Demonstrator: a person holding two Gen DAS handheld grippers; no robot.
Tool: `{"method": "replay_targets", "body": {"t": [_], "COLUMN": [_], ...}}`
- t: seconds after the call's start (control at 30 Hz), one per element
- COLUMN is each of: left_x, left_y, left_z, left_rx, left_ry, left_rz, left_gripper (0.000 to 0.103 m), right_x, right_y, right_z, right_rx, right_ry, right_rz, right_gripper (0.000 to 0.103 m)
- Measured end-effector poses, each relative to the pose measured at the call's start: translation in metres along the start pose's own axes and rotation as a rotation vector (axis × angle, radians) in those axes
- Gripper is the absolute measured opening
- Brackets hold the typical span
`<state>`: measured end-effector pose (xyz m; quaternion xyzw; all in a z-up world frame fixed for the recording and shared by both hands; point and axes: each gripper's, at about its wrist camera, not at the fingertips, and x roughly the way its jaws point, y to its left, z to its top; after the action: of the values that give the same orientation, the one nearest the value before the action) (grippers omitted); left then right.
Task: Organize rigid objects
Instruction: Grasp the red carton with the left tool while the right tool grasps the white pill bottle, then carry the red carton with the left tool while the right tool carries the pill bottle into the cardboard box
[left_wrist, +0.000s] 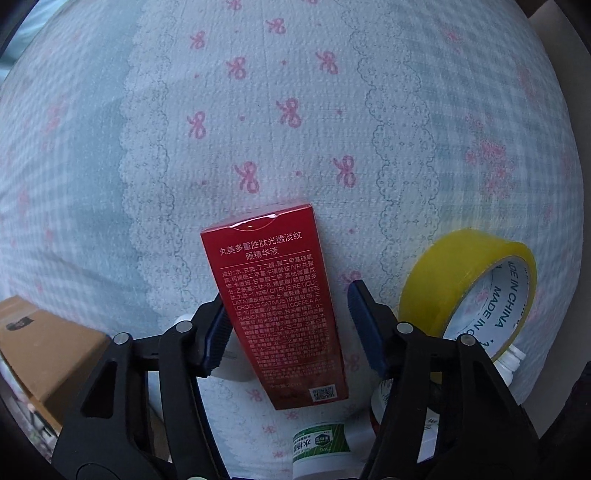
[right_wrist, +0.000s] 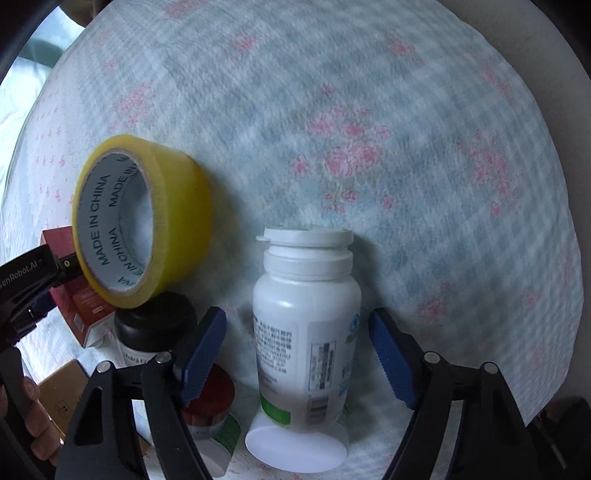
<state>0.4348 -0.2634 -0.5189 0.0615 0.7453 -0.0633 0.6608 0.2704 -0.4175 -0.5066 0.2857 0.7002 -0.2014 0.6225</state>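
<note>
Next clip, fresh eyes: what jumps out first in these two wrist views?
In the left wrist view, a red box printed with Chinese text stands between the left gripper's jaws, with a yellow tape roll lying beside it to the right. In the right wrist view, a white pill bottle stands between the right gripper's jaws, which have not touched it. Everything sits on a pale checked cloth with pink bows.

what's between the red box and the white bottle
The yellow tape roll stands on edge between the red box and the white bottle, best seen in the right wrist view; a dark-capped jar sits just below it.
</note>
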Motion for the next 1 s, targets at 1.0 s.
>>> {"method": "replay_targets", "body": {"t": [1.0], "left_x": [-0.131], "left_y": [0.002], "left_z": [-0.054], "left_rx": [0.016], "left_ry": [-0.246], "left_rz": [-0.091], "left_gripper": [0.039], "right_x": [-0.138], "right_y": [-0.059], "right_z": [-0.027], "right_rx": [-0.059], "right_ry": [-0.168], "right_rz": [0.048], "right_gripper": [0.046]}}
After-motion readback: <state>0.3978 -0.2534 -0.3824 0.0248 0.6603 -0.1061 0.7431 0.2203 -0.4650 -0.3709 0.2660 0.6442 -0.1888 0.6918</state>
